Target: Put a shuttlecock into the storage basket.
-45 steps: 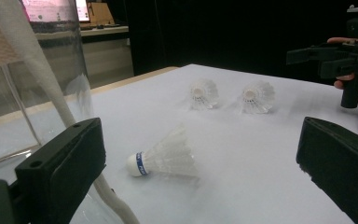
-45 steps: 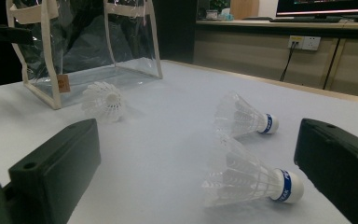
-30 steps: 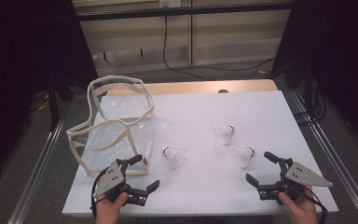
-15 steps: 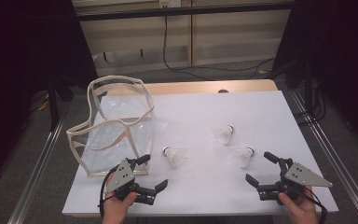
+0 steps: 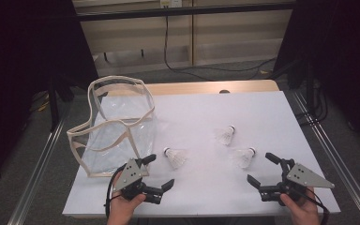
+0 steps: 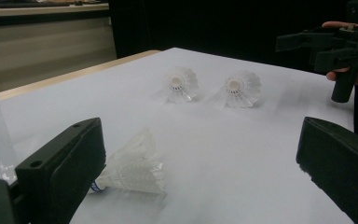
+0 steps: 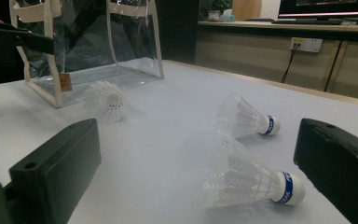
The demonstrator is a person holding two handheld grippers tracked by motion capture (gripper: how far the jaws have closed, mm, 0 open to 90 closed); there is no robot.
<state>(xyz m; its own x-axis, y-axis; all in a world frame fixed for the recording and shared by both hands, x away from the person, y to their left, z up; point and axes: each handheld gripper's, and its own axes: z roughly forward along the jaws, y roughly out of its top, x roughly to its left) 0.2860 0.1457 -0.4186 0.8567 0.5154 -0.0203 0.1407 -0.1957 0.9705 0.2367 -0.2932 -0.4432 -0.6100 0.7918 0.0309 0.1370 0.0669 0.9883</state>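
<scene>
1. Your nearest target, the white feathered shuttlecock with a blue band at its cork (image 5: 176, 157), lies on its side at lower centre of the high view, just up and right of your left gripper (image 5: 158, 171). Its long axis runs roughly left to right in that frame, cork toward the left, skirt flaring right.
2. In the left gripper view that shuttlecock (image 6: 130, 165) sits at lower left, close against the inner side of the left jaw, cork end tucked toward it; whether they touch cannot be told.
3. Your left gripper is released, jaws spread wide, gripping nothing. Your hand (image 5: 122, 206) comes in from the bottom edge, gripper angled up and right.
4. Your right gripper (image 5: 262, 169) at lower right is likewise spread wide and empty, angled up and left.
5. A second white shuttlecock (image 5: 243, 157) lies just above the right gripper, cork to the right; a third white shuttlecock (image 5: 225, 135) lies near it, higher in the frame.
6. The clear plastic bag with cream trim (image 5: 115, 129) stands at left, overhanging the left edge of the white tabletop (image 5: 206, 105).
7. Bare tabletop spreads across upper centre and right; both grippers sit close to its bottom edge.
</scene>
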